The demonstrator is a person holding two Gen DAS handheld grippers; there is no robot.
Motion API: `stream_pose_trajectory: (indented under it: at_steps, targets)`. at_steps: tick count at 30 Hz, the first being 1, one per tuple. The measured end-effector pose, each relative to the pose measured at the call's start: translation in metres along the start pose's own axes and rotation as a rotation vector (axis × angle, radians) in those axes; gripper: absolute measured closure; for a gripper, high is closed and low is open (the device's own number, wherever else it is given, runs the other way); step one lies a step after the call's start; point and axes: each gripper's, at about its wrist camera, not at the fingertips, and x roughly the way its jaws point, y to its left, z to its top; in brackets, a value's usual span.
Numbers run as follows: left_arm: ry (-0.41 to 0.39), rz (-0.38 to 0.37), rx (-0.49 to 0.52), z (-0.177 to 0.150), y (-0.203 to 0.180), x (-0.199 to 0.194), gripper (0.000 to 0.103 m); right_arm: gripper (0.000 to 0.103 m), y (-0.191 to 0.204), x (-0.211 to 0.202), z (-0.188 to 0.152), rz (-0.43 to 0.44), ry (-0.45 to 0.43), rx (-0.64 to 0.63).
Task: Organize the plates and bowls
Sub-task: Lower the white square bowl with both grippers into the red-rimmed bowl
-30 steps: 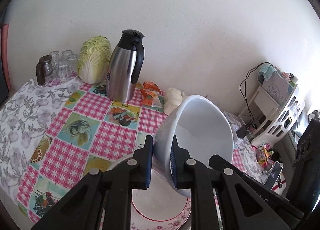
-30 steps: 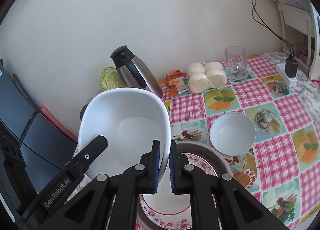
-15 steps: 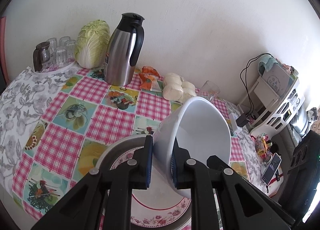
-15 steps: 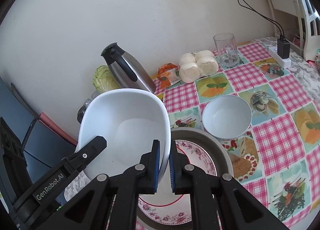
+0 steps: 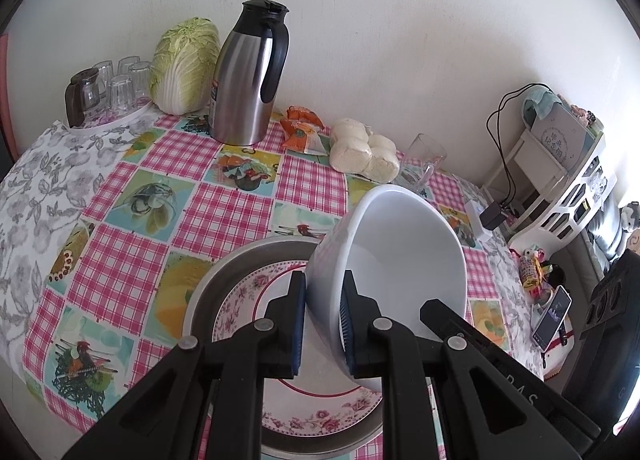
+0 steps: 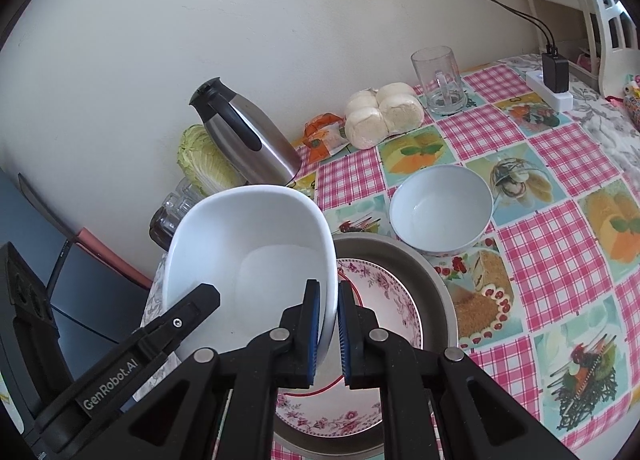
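Both grippers hold one large white bowl [image 5: 404, 256] by opposite rims, above a floral plate [image 5: 256, 296] that lies in a grey metal pan [image 5: 236, 264]. My left gripper [image 5: 322, 324] is shut on the bowl's left rim. My right gripper [image 6: 329, 330] is shut on the bowl's [image 6: 256, 256] right rim, over the plate [image 6: 384, 292] and pan [image 6: 432, 276]. A smaller white bowl [image 6: 440, 208] sits on the checked tablecloth just beyond the pan.
Along the wall stand a steel thermos jug [image 5: 250, 72], a cabbage [image 5: 184, 64], a tray of glasses [image 5: 108, 92], snack packets [image 5: 302, 128], buns [image 5: 364, 152] and a glass mug [image 6: 438, 80]. A power strip [image 6: 554, 88] lies at the table's right edge.
Both grippers and the large bowl have risen and pulled back from the wall; more of the plate and pan shows beneath the bowl. The grip on the bowl is unchanged.
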Motion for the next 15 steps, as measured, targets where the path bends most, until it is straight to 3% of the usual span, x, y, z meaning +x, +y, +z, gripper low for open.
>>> stream_pose_trajectory:
  at_steps: [15]
  targets:
    - [0.044,0.046,-0.009,-0.006,0.002,0.013,0.086,0.090,-0.001,0.011,-0.009,-0.036,0.049,-0.036]
